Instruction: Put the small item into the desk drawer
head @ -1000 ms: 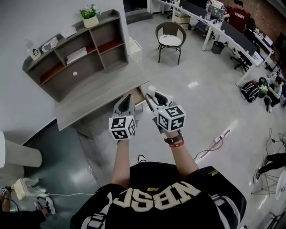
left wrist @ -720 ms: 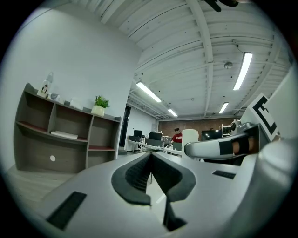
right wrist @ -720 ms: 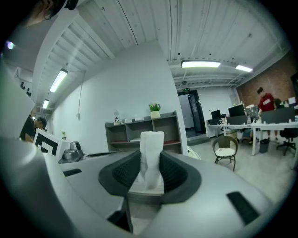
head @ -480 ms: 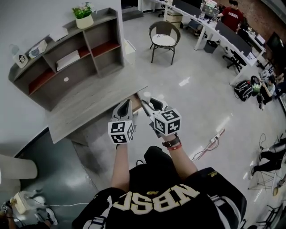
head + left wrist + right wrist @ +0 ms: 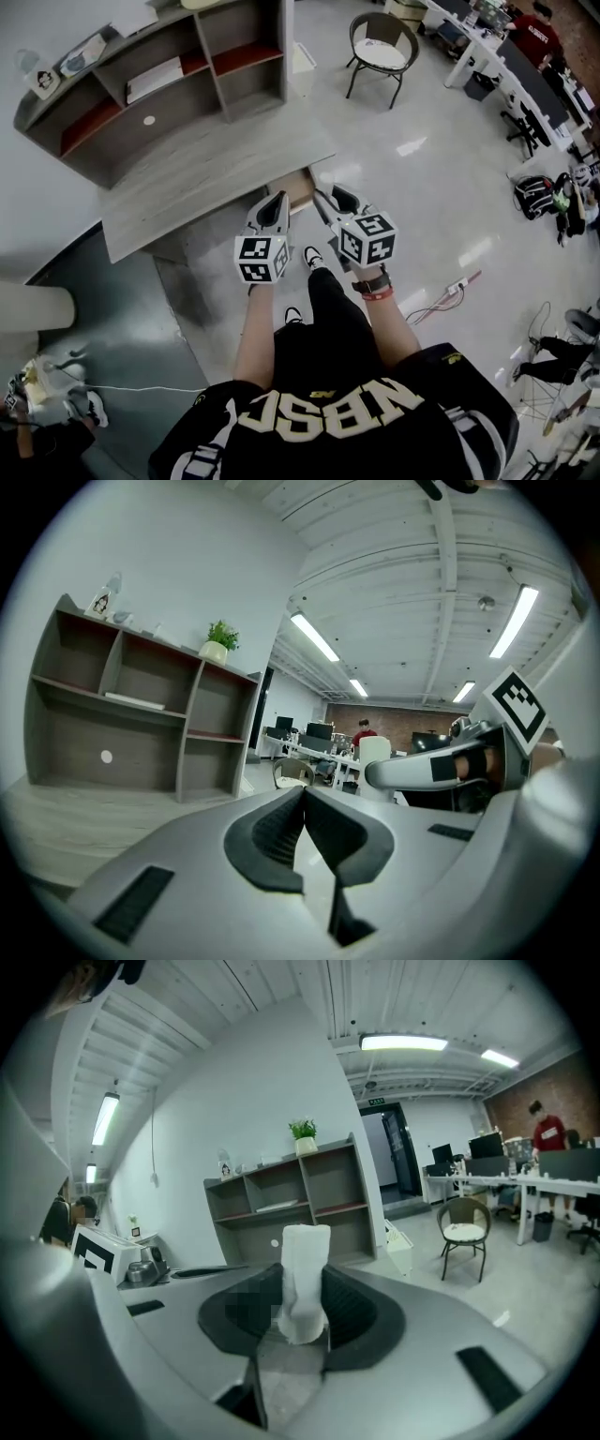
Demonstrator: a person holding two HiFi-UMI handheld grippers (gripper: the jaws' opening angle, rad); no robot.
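One shelf unit stands on the desk, upper left; one chair is at the upper right. One open drawer sits at centre. Just below it, the right gripper has its jaws clamped on one white roll, and the left gripper has its jaws closed on nothing.

Black jersey, cream lettering, red wristband

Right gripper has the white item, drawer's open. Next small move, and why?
Probably lower the right gripper forward over the open drawer before releasing. It is shut on the white item, and its tip looks just short of the opening.
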